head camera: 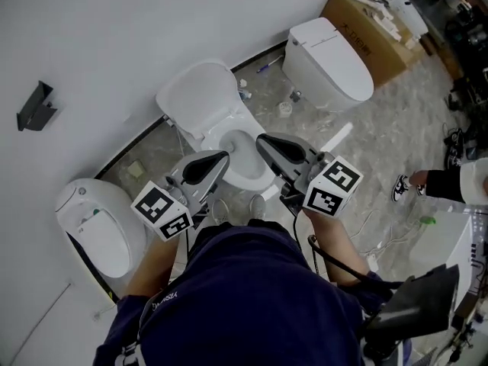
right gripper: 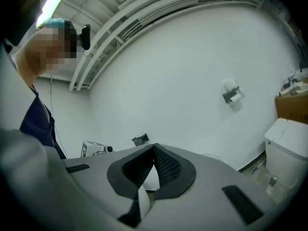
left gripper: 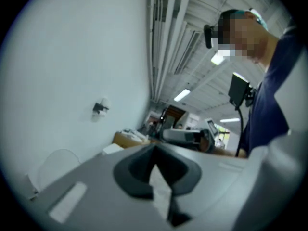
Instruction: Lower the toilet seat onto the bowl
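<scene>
Middle toilet [head camera: 229, 128]: stands against the white wall [head camera: 114, 29] between two others, its bowl [head camera: 242, 149] open.
Lid [head camera: 200, 97]: a broad white flap stands up at the back of the bowl and leans on the wall.
Toilet seat [head camera: 250, 180]: the pale ring round the bowl's opening looks like it, lying flat on the bowl (the grippers cover much of it, so I can't be sure it isn't bare rim).
Left gripper [head camera: 223, 158] [left gripper: 154, 147]: held up over the near left of the bowl, touching nothing. Its fingers meet at the tips with nothing between them, and its own view looks along the wall to the ceiling.
Right gripper [head camera: 263, 142] [right gripper: 154, 146]: held up just beside the left one, over the near right of the bowl. Its ribbed fingers are pressed together and empty, and its view faces bare wall.
Marker cubes: one on each gripper, left [head camera: 162, 210] and right [head camera: 333, 185], close to the person's chest.
Person: dark blue top [head camera: 252, 296], standing right at the front of the bowl.
Neighbour toilets: the left one [head camera: 103, 227] and the right one [head camera: 332, 63] both have their lids down.
Beyond: a cardboard box [head camera: 366, 33] behind the right toilet and a black bracket [head camera: 36, 107] on the wall.
</scene>
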The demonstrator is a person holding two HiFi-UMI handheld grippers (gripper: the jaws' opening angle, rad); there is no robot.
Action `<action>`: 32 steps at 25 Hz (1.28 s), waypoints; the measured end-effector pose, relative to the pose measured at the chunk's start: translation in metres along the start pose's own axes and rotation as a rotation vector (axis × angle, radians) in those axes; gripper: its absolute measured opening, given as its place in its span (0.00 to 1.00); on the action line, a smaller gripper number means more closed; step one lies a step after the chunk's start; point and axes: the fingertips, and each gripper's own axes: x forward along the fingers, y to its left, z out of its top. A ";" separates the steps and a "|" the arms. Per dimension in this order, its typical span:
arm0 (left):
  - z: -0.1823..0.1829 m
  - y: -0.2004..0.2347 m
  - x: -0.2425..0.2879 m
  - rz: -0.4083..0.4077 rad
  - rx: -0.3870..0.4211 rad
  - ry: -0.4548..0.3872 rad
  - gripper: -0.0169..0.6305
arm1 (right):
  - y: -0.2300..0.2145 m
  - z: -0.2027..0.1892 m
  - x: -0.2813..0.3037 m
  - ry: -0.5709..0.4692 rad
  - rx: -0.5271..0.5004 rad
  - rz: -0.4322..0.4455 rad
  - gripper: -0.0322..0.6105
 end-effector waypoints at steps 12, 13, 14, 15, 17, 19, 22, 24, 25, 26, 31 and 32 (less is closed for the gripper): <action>-0.002 0.013 -0.016 0.039 0.005 -0.017 0.02 | 0.002 -0.009 0.002 0.069 -0.065 -0.014 0.06; -0.004 0.013 -0.017 0.045 0.001 -0.014 0.02 | 0.002 -0.010 0.001 0.072 -0.061 -0.013 0.06; -0.006 0.014 -0.018 0.050 -0.003 -0.012 0.02 | 0.002 -0.011 0.000 0.075 -0.058 -0.013 0.06; -0.007 0.015 -0.018 0.055 -0.008 -0.011 0.02 | 0.001 -0.011 0.001 0.079 -0.057 -0.012 0.06; -0.007 0.018 -0.019 0.064 -0.015 -0.012 0.02 | 0.000 -0.011 0.002 0.087 -0.055 -0.009 0.06; -0.006 0.020 -0.020 0.072 -0.017 -0.013 0.02 | -0.002 -0.013 0.004 0.094 -0.050 -0.006 0.06; -0.007 0.021 -0.020 0.082 -0.018 -0.012 0.02 | -0.004 -0.016 0.004 0.101 -0.042 0.000 0.06; -0.009 0.020 -0.019 0.088 -0.020 -0.008 0.02 | -0.006 -0.019 0.002 0.106 -0.036 0.003 0.06; -0.011 0.018 -0.019 0.090 -0.021 -0.006 0.02 | -0.007 -0.020 0.001 0.108 -0.033 0.003 0.06; -0.013 0.017 -0.018 0.092 -0.023 -0.004 0.02 | -0.008 -0.022 -0.001 0.110 -0.031 0.003 0.06; -0.014 0.012 -0.008 0.101 -0.032 -0.009 0.02 | -0.016 -0.025 -0.008 0.122 -0.022 0.008 0.06; -0.014 0.012 -0.005 0.102 -0.034 -0.011 0.02 | -0.018 -0.025 -0.009 0.126 -0.022 0.009 0.06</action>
